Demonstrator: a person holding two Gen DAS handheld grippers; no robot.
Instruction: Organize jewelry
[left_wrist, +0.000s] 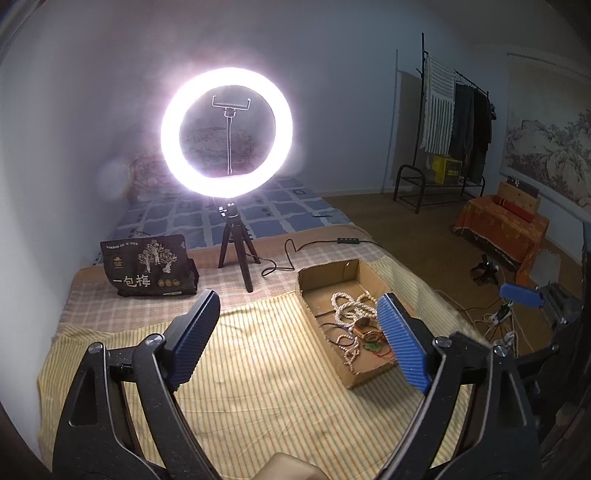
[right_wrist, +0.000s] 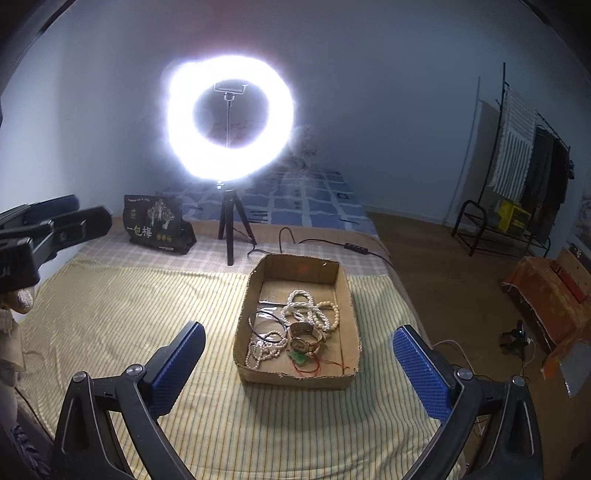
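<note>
Tangled jewelry (right_wrist: 295, 332) inside cardboard box (right_wrist: 255, 280)

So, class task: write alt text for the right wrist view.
A shallow brown cardboard tray of white bead strands, bangles and a green pendant sits on a yellow striped bedcover, framed by the right gripper's open blue-padded jaws. A glowing ring light stands behind.
</note>
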